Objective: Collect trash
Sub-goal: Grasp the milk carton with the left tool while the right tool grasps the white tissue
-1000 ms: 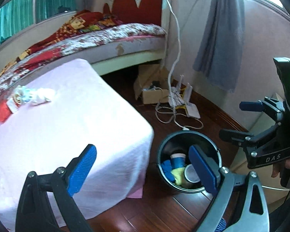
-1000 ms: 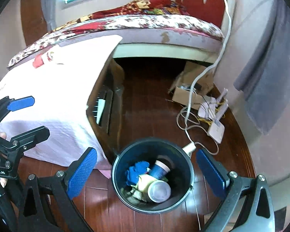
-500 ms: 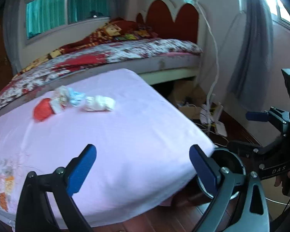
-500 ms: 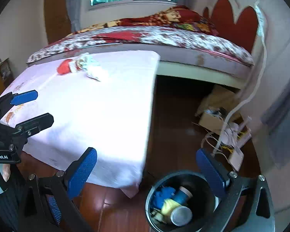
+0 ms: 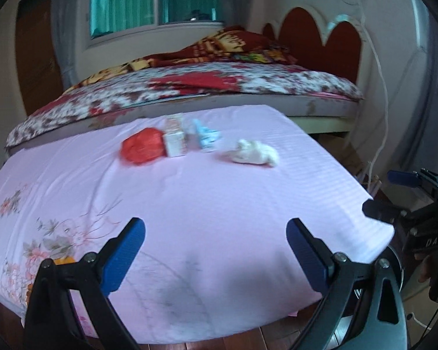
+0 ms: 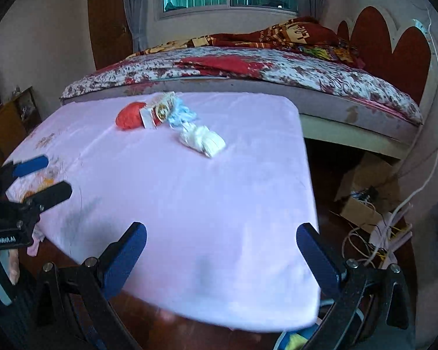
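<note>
Swung up from the floor since a second ago: dark round bin gone from centre view, now only a sliver at the lower right edge of both wrist views, pink cloth-covered table (image 5: 207, 221) filling the frame instead. Left gripper (image 5: 216, 250) wide apart and empty, hovering over the table's near edge; right gripper (image 6: 222, 255) likewise spread and empty, over the near right corner. Four pieces of trash in a loose row toward the far side, well apart from both tools: crumpled red plastic bag (image 5: 143, 145), small white-and-red printed carton (image 5: 175, 143) touching it, pale blue crinkled wrapper (image 5: 206, 137) just beside, and crumpled white tissue wad (image 5: 255, 152) lying alone nearest the right gripper. All judged very light and soft; tissue and bag likely to squash flat under a pinch, best taken across the bulkiest middle. Carton stiffer, probably hollow, best gripped across its narrow faces. Wrapper thin and possibly slippery, calling for a low pinch close to the cloth. Risk of catching the loose tablecloth along with any piece. Floral bed (image 6: 277, 67) and window behind.
</note>
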The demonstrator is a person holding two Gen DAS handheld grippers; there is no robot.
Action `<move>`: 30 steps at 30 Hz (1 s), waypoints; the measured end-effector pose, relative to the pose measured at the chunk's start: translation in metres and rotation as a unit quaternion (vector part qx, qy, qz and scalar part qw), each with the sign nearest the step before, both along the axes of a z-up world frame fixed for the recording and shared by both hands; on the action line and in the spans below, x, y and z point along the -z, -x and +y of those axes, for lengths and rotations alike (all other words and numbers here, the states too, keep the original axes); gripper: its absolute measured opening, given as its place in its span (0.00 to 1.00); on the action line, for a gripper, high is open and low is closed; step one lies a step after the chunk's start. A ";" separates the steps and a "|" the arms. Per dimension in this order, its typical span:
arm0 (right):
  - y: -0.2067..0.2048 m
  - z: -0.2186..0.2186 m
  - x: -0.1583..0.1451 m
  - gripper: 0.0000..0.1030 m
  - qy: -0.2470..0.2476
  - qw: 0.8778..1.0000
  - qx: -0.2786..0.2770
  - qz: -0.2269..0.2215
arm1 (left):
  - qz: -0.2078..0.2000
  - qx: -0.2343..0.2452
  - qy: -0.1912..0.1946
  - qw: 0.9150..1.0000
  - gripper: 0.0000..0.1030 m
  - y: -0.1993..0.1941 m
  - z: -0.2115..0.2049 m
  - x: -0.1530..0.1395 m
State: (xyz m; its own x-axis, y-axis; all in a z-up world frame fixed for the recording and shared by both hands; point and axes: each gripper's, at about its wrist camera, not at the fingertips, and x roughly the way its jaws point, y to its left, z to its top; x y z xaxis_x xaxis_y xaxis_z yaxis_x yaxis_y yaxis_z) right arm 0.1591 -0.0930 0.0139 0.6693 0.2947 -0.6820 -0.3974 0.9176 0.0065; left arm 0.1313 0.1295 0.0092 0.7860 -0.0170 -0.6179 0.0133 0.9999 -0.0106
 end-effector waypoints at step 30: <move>-0.245 0.112 0.065 0.55 0.039 0.997 -0.005 0.070 | 0.059 -0.012 0.060 0.996 0.67 -0.194 0.063 0.048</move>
